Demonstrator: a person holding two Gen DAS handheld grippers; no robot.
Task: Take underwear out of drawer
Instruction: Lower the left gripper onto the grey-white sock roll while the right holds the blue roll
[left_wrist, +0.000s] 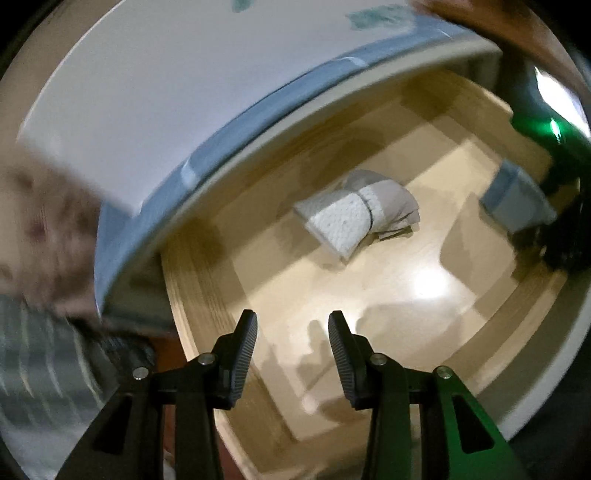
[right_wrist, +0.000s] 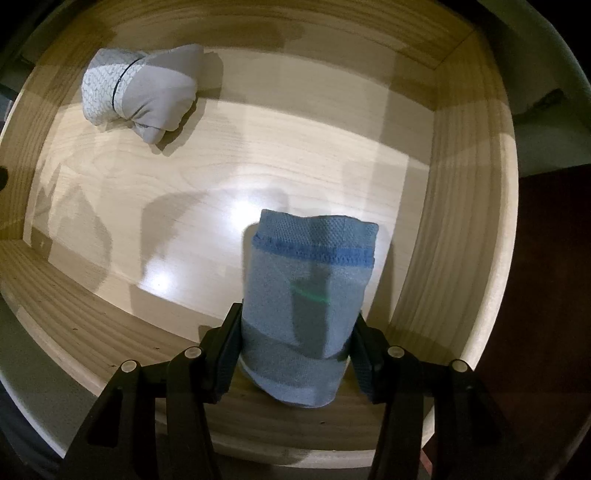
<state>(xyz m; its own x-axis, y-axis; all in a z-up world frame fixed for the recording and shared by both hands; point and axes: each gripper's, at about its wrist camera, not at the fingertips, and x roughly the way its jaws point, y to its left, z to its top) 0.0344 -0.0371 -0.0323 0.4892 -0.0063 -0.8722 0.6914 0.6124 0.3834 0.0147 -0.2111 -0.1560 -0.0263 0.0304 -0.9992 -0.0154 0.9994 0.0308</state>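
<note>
With the right tongs (right_wrist: 293, 350) clamped on the folded blue underwear (right_wrist: 310, 295) above the open drawer (right_wrist: 465, 229) and the left tongs (left_wrist: 292, 332) apart and empty, a slack grip would likely drop the bundle back beside the grey underwear (right_wrist: 136, 96).

We see a white top (left_wrist: 110, 110) on the piece of furniture, with a blue-grey edge (left_wrist: 236, 122) running along its front. The top looks smooth, and it has a few blurry green marks (left_wrist: 380, 16) near the far side. Beside the furniture, low down, we see a dark reddish-brown floor (right_wrist: 554, 277). It sits in deep shade. A striped grey cloth (left_wrist: 44, 369) shows on one side, too blurry for us to tell what it is. The room is dim. Bright light shines down from above and makes strong, dark shadows.
</note>
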